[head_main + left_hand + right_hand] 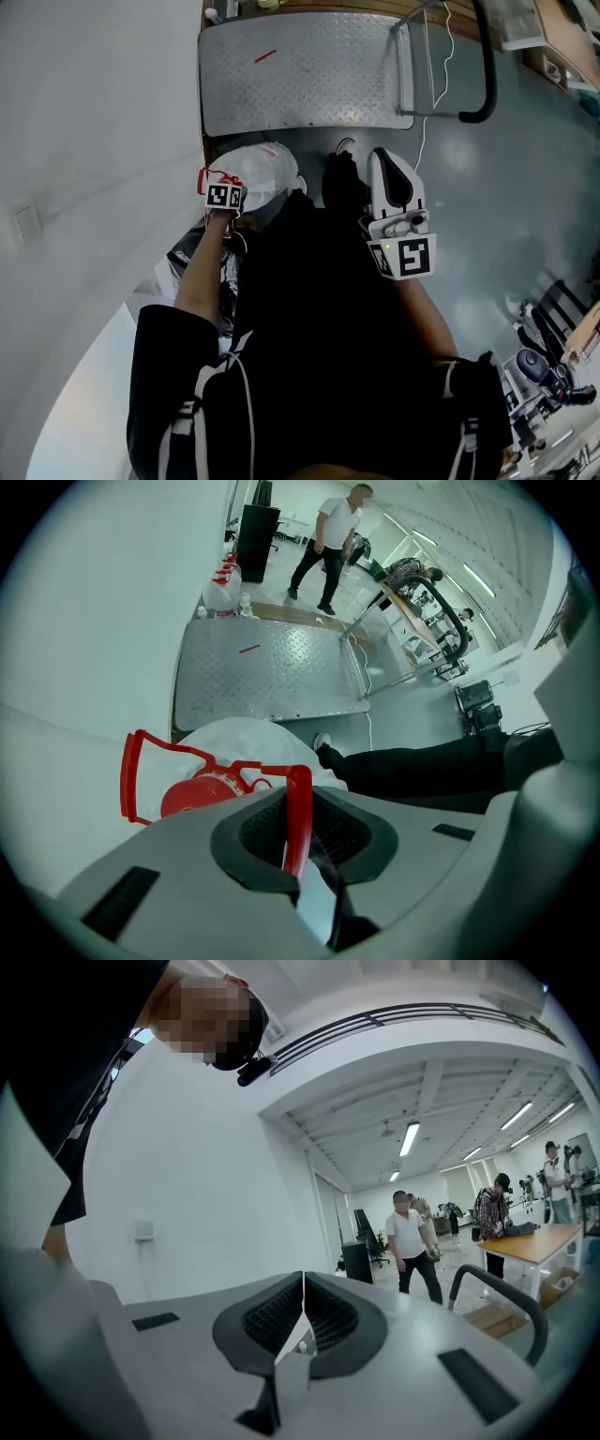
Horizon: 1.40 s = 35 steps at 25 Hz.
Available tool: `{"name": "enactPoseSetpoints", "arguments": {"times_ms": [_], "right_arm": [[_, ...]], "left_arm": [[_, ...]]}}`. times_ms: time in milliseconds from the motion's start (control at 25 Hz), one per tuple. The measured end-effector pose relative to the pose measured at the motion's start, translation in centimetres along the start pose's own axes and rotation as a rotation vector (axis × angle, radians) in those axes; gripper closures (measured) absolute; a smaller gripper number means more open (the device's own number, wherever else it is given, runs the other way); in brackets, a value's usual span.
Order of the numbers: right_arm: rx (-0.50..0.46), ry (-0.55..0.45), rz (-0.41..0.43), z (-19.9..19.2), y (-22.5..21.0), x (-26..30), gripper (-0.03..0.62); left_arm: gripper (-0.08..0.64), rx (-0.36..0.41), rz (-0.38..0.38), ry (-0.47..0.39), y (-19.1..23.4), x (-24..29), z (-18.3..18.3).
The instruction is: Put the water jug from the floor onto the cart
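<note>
Left gripper (295,846) was clenched on the red handle (298,808) of the water jug (262,173), the thin strap pinched upright between its dark pads. The jug's pale body and red cap (192,797) sat directly beyond and below those jaws. The jug was just short of the near edge of the cart (300,70) and off its ridged metal deck, toward the deck's left corner in the head view. Whether the jug touched the floor could not be told. Right gripper (302,1316) had its jaws pressed together with nothing between them. It was held near the cart's right near corner, well apart from the jug.
</note>
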State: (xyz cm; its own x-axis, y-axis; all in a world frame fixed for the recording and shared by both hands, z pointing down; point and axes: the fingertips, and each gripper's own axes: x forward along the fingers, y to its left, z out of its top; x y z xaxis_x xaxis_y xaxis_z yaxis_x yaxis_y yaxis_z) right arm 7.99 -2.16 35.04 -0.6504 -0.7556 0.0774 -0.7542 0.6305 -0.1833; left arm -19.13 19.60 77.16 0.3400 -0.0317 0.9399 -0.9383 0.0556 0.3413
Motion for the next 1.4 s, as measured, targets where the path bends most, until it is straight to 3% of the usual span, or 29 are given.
{"name": "enactPoseSetpoints", "arguments": {"times_ms": [440,600,840,1000,1200,1400], "right_arm": [[0.098,-0.002,0.066,1.0,-7.2,3.3,0.574],[0.134,0.010,0.089,1.1,-9.7,3.1,0.572],[0.167,-0.003,0.054,0.6,-13.7,3.2,0.572],[0.149,-0.022,0.059,1.3,-14.5,3.4,0.572],[0.123,-0.039,0.010,2.4,-15.8,4.9,0.572],[0.071,-0.049,-0.038,4.3,-17.0,6.0,0.572]], "left_arm": [[0.500,0.028,0.024,-0.029,-5.0,-1.2,9.5],[0.500,0.014,0.020,-0.077,-7.6,-0.9,13.1],[0.500,-0.021,0.046,-0.118,-9.4,-0.4,19.2],[0.500,-0.029,0.022,-0.158,-11.1,-0.6,23.4],[0.500,0.023,-0.005,-0.161,-12.5,-0.4,28.6],[0.500,0.065,-0.014,-0.150,-13.8,0.2,31.2]]}}
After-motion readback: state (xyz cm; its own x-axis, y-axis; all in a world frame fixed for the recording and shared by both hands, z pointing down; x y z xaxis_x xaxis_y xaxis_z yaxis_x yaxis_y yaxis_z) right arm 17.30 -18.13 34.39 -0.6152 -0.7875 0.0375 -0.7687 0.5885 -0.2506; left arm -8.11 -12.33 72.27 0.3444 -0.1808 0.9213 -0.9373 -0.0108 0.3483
